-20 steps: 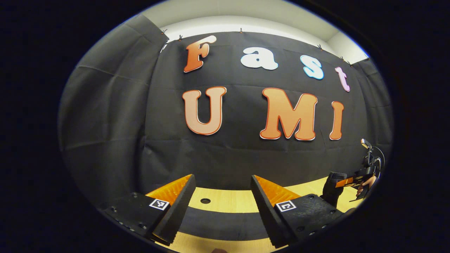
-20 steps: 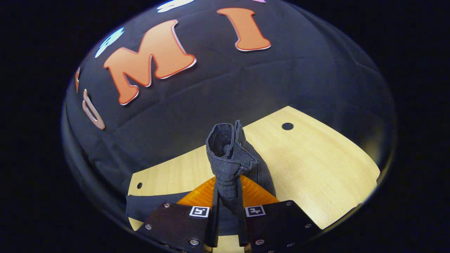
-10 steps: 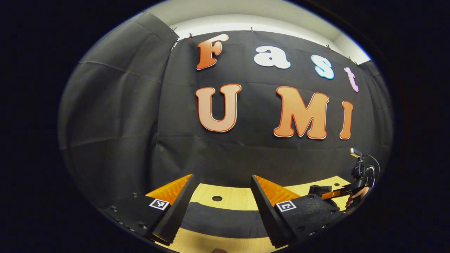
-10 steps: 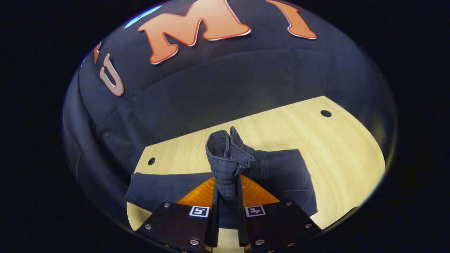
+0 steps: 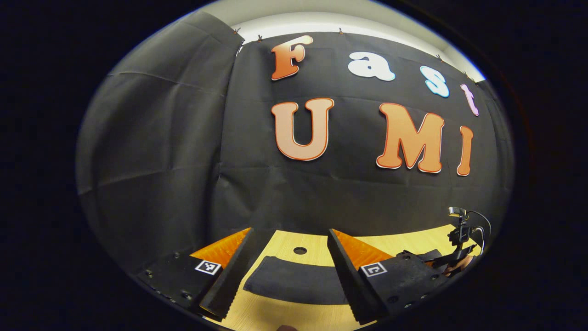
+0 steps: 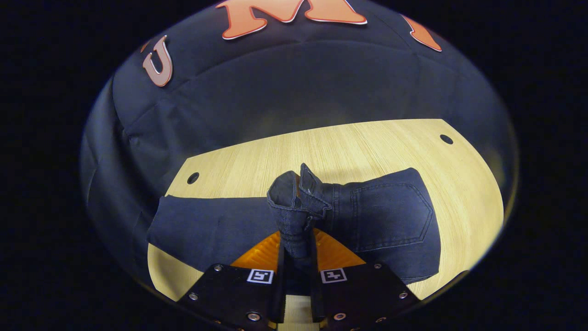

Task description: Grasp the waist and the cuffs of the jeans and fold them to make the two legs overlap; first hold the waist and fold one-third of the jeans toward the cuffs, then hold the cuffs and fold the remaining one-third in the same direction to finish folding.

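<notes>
Step in hand: we are judging this to be the first fold by thirds, with the waist end being carried toward the cuffs.
Right gripper point(image 6: 296, 248): its jaws are pressing together on a bunched bit of the jeans point(image 6: 376, 220), a thick rolled edge standing up between them; we are taking it for the waistband, since a back pocket point(image 6: 390, 214) is lying just beside it.
Left gripper point(image 5: 289, 271): its jaws are standing wide apart and gripping nothing; it is hovering over the bench point(image 5: 413, 236) with one dark end of the jeans lying flat beyond the gap.
Where the jeans are: they are lying along the pale wooden bench, the leg part stretching flat toward the left of the right gripper view, the pocket part toward its right, the pinched edge lifted between.
Other gripper far off: in the left gripper view we are seeing the right one small at the lower right, low near the bench.
Doing it well: we are wanting to keep the lifted edge level and lay it down square across the legs, so the fold line is running straight.
Left's part: we are thinking it could be taking the other waist corner, so the cloth is not dragging askew.
Risk: thick denim may be slipping from a narrow pinch.
</notes>
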`<state>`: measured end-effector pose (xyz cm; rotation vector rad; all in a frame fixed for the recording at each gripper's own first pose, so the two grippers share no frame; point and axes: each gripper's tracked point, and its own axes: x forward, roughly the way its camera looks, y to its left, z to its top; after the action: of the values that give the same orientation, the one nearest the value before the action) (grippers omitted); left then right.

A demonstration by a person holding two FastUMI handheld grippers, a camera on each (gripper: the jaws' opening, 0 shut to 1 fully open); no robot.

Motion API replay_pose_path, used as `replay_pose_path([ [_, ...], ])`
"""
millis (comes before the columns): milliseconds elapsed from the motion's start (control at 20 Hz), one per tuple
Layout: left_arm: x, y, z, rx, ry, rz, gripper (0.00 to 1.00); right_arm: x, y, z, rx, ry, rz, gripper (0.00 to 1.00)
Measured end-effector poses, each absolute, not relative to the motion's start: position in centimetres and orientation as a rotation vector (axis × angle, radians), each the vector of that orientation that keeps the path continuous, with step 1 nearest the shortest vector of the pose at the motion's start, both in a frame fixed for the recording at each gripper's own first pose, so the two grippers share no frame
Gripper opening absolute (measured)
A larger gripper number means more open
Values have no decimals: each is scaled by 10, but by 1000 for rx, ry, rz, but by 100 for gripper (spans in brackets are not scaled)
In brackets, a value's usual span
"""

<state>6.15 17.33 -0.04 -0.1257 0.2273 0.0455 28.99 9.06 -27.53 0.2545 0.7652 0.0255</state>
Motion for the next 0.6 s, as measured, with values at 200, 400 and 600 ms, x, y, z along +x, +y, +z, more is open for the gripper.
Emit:
replay_pose_path([
  [200, 70, 188, -22, -152, 267, 42, 94, 283, 114, -283, 194, 767, 44, 23],
  [400, 80, 199, -49, -201, 328, 20, 94, 273, 136, -293, 107, 774, 64, 23],
  [600, 92, 208, -106, -314, 489, 10, 94, 237, 196, -311, 212, 930, 220, 43],
])
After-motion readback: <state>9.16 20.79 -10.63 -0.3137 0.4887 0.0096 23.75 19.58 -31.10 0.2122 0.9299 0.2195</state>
